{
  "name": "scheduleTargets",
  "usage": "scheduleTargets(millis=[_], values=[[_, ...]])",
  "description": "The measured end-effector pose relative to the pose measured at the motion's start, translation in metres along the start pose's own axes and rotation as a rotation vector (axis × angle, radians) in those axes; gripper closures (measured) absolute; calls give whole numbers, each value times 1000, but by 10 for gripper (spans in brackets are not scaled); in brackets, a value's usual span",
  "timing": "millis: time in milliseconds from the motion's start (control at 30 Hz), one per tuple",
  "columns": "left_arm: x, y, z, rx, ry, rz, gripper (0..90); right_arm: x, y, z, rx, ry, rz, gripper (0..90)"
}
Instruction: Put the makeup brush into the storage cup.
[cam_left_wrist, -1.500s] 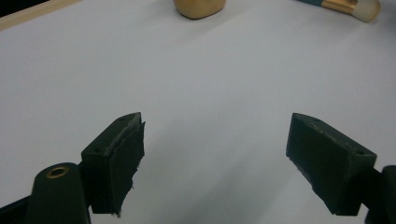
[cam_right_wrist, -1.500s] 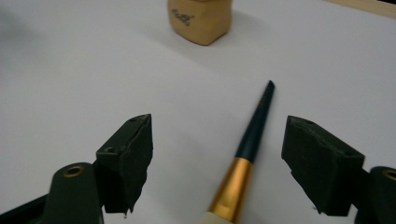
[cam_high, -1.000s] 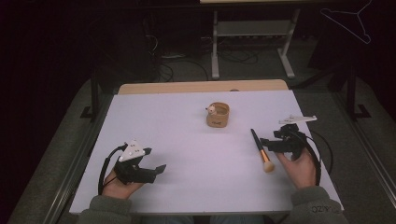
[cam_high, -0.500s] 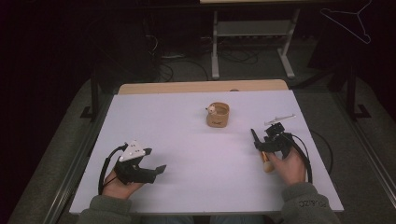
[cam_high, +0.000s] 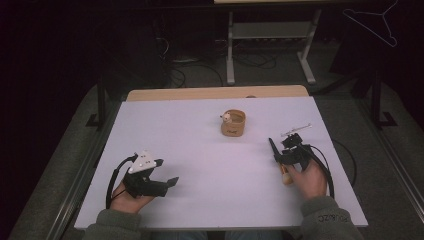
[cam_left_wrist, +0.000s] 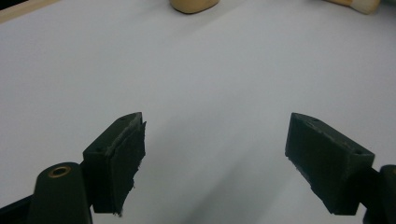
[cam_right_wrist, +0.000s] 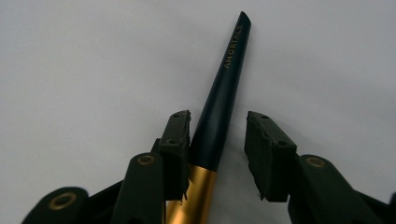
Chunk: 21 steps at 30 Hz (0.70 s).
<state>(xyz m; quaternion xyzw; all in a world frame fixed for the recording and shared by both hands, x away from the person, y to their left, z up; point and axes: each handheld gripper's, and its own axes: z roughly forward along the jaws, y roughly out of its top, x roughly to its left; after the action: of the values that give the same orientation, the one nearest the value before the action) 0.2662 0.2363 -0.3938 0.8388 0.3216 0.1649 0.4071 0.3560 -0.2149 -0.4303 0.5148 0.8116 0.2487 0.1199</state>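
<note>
High view, left to right: left tongs rest low on the white desk, jaws wide apart with nothing between them, the brush far off to their right. Centre back, a small tan cup stands well away from both hands. Now the right side: right tongs sit down over the brush, which lies flat on the desk near the right edge, dark handle tip pointing away from the person, tan bristle end toward the hand. Right gripper view: the jaws have just been closing with the brush between them; its long axis runs straight up the gap, tilted slightly right. One pad touches the handle near the gold band, the other stands off, so no clamp yet. Nothing blocks the squeeze; the right hand is plainly the nearer one.
</note>
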Motion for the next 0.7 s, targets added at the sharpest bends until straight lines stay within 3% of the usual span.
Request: scheduleTargets(millis=[300,500,700], values=[[0,0,-1,-2,0,-3,196,7,-1,3,22,-34,-9,704],[0,0,0,-1,0,4,197,14,-1,4,20,-77,-51,735],[0,0,-1,-4,-1,-3,197,9,-3,3,12,-44,-44,737]])
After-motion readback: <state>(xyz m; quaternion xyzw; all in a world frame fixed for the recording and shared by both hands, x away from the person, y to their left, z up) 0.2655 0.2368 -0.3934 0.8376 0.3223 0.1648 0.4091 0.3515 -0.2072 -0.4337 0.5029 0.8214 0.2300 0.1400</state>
